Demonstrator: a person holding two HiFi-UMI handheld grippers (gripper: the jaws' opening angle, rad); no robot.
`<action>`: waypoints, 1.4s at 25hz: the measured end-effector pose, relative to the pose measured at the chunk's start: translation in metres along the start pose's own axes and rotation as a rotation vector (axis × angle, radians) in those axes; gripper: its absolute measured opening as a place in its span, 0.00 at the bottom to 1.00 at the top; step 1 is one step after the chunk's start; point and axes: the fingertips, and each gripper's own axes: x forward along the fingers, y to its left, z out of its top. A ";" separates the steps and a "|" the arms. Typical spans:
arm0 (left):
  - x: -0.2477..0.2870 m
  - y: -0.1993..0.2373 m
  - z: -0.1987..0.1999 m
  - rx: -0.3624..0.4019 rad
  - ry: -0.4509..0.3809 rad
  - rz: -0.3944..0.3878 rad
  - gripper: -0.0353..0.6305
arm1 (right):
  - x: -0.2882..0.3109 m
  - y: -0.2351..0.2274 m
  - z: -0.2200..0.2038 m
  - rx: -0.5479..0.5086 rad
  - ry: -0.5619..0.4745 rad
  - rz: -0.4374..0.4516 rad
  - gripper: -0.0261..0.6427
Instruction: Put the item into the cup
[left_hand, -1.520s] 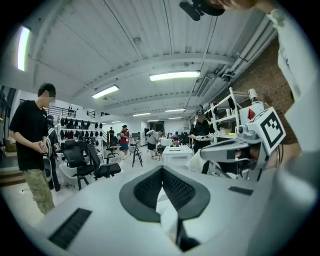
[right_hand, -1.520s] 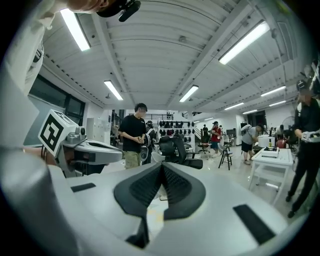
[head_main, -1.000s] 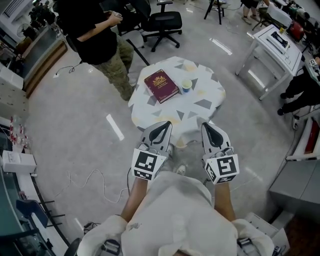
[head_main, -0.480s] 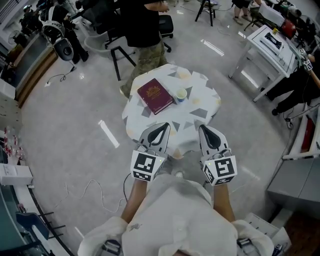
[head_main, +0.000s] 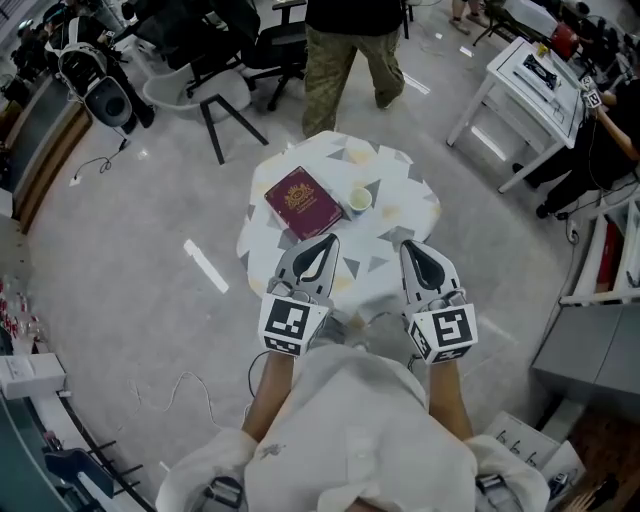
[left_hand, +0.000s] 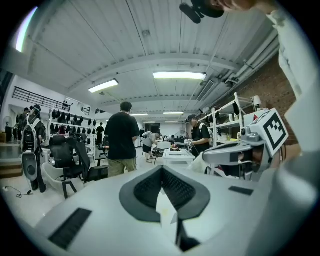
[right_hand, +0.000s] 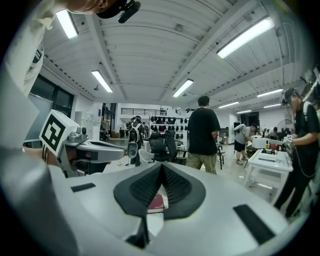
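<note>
Progress: not begun, by my reading. Nothing is picked up and neither gripper is at the table.
Cup: small pale cup stands upright on the round table, just beside the right edge of a dark red book. I cannot tell whether anything is in it.
Item: no obvious candidate. The book is the only other thing on the patterned cloth, and it looks far too big for the cup. A smaller item may be there but too small to make out.
Left to do: all of it. Reach the table, find and grip the item, carry it over the cup, let go.
Left gripper: jaws closed tip to tip and holding nothing. Only a bit of the pale table cloth shows through the gap below the tips in its own view.
Right gripper: jaws likewise pressed together and empty. The red book shows far off through the gap under its tips.
Pose: both held low and close to the body, side by side and apart, forearms drawn in, jaws pointing forward toward the near edge of the table.
Surroundings: a person stands on the far side of the table, back turned. White desk off to the right.
</note>
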 end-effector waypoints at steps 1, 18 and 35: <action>0.004 0.006 0.001 -0.001 -0.001 -0.006 0.07 | 0.006 -0.001 0.000 0.001 0.004 -0.007 0.05; 0.059 0.077 -0.003 -0.034 -0.005 -0.130 0.07 | 0.077 -0.004 0.007 -0.032 0.063 -0.113 0.05; 0.075 0.095 -0.038 -0.062 0.043 -0.107 0.07 | 0.092 -0.017 -0.032 -0.016 0.165 -0.098 0.05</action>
